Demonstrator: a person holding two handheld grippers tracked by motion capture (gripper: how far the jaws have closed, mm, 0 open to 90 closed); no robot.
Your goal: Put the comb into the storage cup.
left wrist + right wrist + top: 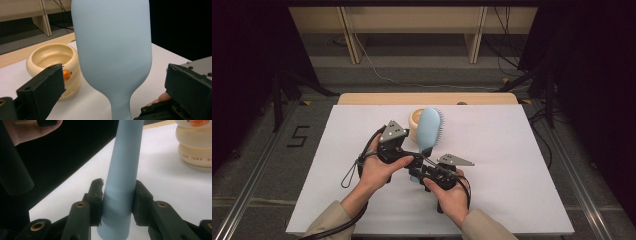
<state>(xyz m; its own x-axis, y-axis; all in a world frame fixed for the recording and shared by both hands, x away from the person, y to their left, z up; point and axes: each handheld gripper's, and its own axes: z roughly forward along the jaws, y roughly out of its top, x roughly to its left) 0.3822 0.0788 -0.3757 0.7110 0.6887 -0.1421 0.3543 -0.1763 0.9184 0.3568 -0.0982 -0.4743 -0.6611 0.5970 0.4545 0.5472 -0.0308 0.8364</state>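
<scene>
Pale blue plastic is what I have in hand: a pale blue plastic hairbrush [429, 131] with an oval head and a tapering handle, held up off the white worktop [512, 165] near its middle. In the high view the head points toward twelve o'clock and the handle runs back toward six, with short bristles showing along the head's three o'clock edge.

My right gripper [117, 202] is clamped on the handle near its end; in the right gripper view the two black jaws press against both sides of the blue shaft. In the high view this right gripper [432, 172] sits at about five o'clock from the brush head, with my right hand [452, 197] behind it.

My left gripper [112, 95] has its jaws apart, one on each side of the brush where the head narrows into the handle, and neither touches the plastic. In the high view it [404, 155] lies at about eight o'clock from the head, in my left hand [379, 172].

A cream ceramic bowl with ribbed sides and a small orange mark [53, 67] stands on the worktop just behind the brush, at about eleven o'clock from the head in the high view [414, 120].
</scene>
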